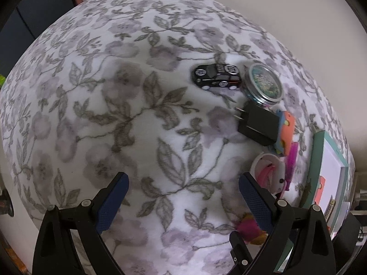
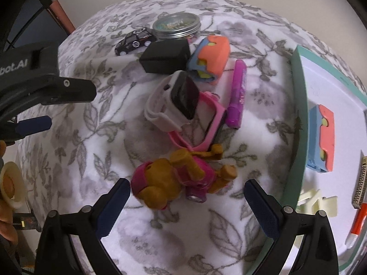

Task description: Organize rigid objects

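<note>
Rigid objects strewn over a floral blanket (image 1: 114, 91), most of them crowded toward its right side. Along that right edge, a teal-rimmed white tray (image 2: 298, 114), already holding an orange-and-blue toy car (image 2: 321, 137), a red marker (image 2: 357, 226) and some cream plastic pieces (image 2: 318, 201).

Left tool (image 1: 183, 177): fingers spread wide, nothing between them, hanging over bare blanket well apart from the pile. Right tool (image 2: 187, 183): fingers also spread wide, gripping nothing, aimed at a pink-and-brown pup figure (image 2: 172, 181) lying on its side just ahead of the gap. Cannot tell whether its left fingertip touches the figure's head.

Farther back, a round tin with a clear lid (image 2: 176, 26), standing upright. Just in front of it, a black power adapter (image 2: 165, 56), prongs pointing away from the tray. Beside the adapter on the tray side, touching it, a second orange-and-blue toy car (image 2: 209, 56). Nearer the figure, a white smartwatch (image 2: 172, 100) leaning on a pink watch (image 2: 211, 119), straps overlapping. Left of the tin, a black toy car (image 2: 135, 41) on its wheels. Between the watches and the tray, a purple marker (image 2: 238, 91) lying flat.
</note>
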Motion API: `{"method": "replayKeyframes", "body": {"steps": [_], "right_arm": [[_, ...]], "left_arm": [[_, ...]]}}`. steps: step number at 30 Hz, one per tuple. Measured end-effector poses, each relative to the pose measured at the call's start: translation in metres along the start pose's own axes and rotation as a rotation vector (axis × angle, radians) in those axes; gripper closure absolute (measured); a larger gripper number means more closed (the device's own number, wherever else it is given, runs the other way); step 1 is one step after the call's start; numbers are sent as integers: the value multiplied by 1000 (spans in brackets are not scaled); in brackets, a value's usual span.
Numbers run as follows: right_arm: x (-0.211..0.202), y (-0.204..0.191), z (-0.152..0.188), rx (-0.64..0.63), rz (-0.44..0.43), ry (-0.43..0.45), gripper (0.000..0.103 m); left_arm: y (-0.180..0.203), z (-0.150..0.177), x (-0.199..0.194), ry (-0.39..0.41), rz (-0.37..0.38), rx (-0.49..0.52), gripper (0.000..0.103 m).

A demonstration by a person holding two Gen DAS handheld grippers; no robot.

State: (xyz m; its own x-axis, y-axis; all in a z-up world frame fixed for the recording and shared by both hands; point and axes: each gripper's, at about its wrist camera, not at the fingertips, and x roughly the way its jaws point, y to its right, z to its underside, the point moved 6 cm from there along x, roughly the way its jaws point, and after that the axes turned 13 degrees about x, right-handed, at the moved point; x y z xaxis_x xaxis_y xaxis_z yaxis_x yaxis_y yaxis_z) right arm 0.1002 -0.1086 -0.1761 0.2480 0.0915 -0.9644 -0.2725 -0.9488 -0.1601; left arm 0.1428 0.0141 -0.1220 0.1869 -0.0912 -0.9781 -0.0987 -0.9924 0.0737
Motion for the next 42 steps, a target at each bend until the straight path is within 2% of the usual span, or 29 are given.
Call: {"method": "replayKeyframes", "body": {"steps": [5, 12, 22, 27, 42], "right_arm": [[-4, 16, -4, 39, -14, 9, 2], [-12, 29, -10, 57, -36, 24, 7], [-23, 42, -18, 113, -92, 47, 15], [-25, 44, -24, 129, -117, 52, 17], [-27, 43, -20, 130, -119, 46, 18]], "left_arm": [[19, -5, 5, 12, 59, 44, 6], [43, -9, 15, 9, 152, 73, 6], [70, -17, 23, 35, 230, 105, 6], [80, -16, 27, 41, 230, 136, 6], [90, -18, 32, 66, 214, 182, 9]]}}
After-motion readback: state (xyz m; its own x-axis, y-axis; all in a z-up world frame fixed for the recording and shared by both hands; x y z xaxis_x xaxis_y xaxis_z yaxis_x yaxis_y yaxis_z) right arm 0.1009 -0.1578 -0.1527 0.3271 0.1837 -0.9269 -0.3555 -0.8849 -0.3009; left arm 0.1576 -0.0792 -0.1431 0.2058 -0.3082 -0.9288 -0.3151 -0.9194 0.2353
